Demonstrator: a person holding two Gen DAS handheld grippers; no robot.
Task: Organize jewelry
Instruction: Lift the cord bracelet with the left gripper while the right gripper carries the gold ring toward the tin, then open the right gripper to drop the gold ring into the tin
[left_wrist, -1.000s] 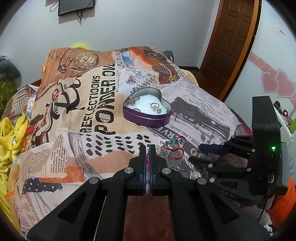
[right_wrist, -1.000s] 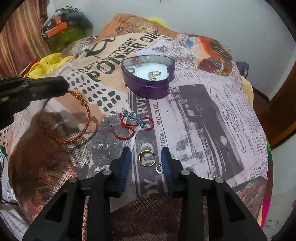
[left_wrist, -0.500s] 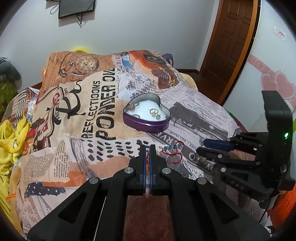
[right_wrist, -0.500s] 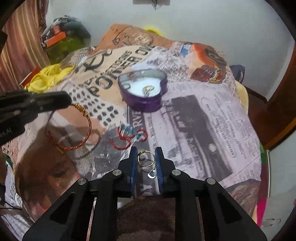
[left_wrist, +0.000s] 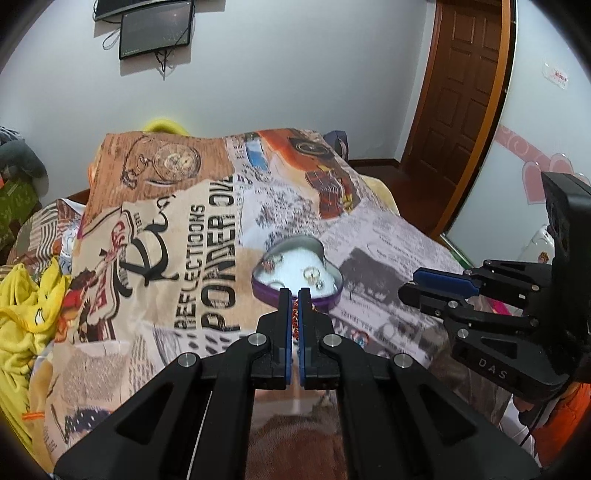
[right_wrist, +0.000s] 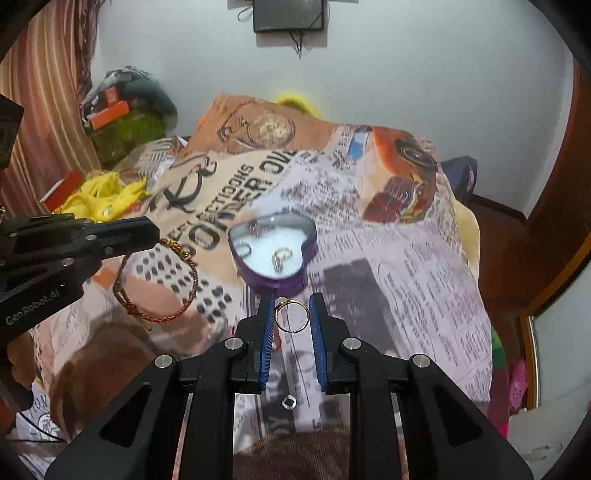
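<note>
A purple heart-shaped tin (left_wrist: 334, 297) (right_wrist: 273, 284) with a white lining sits on the printed bedspread and holds a few rings (right_wrist: 280, 256). My left gripper (left_wrist: 294, 299) is shut on a red-and-gold braided bracelet (right_wrist: 159, 282), which hangs from its fingertips above the bed, left of the tin. My right gripper (right_wrist: 291, 310) is shut on a thin gold ring (right_wrist: 291, 315), held above the bed just in front of the tin. It also shows at the right of the left wrist view (left_wrist: 417, 288).
A small silver piece (right_wrist: 289, 402) lies on the bedspread (right_wrist: 406, 277) below my right gripper. A bit of red beaded jewelry (left_wrist: 360, 338) lies by my left fingers. Yellow cloth (left_wrist: 26, 317) is heaped at the left. A wooden door (left_wrist: 465, 92) stands at the right.
My right gripper closed on the gold ring and lifted it toward the tin. My left gripper rose with the bracelet and moved toward the tin too.
</note>
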